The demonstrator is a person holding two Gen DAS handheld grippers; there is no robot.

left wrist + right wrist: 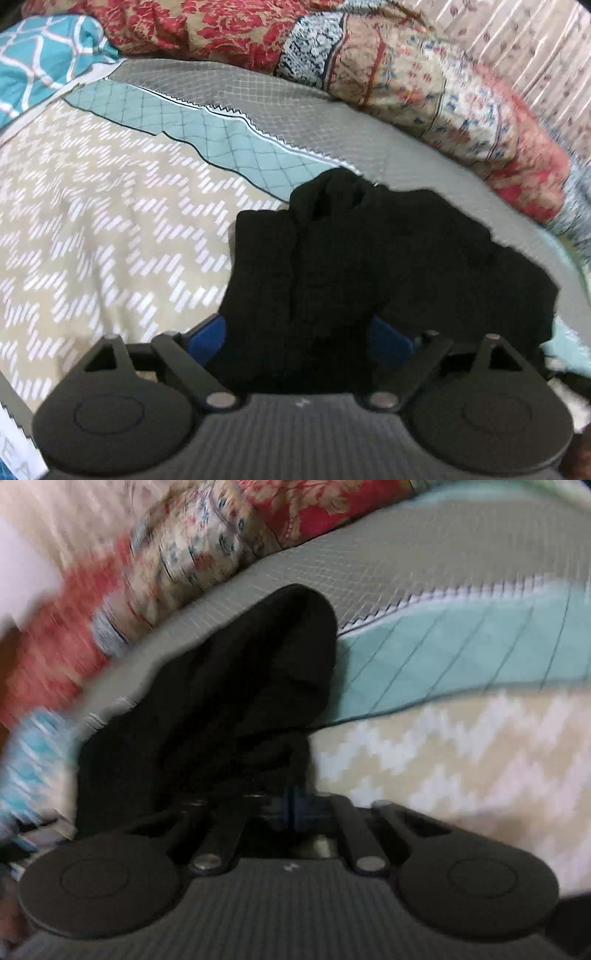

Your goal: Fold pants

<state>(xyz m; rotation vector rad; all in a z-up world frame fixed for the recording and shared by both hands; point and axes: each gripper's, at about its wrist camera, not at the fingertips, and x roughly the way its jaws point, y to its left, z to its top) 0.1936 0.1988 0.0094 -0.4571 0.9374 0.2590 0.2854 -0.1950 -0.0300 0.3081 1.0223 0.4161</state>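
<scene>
Black pants [369, 266] bunched on a patterned bedspread [92, 229], over its gray and teal bands, just short of a heaped floral quilt [424, 85]. Left gripper [297, 332] spread around a fold of the dark cloth, blue pads [208, 330] visible on either side; whether actually pinching, impossible to tell. Right gripper [293, 806] pressed nearly together at the edge of the pants [229, 709], blue tips barely apart, cloth apparently between them. Right view heavily blurred. Teal lattice-print fabric [40, 62] at far left.
</scene>
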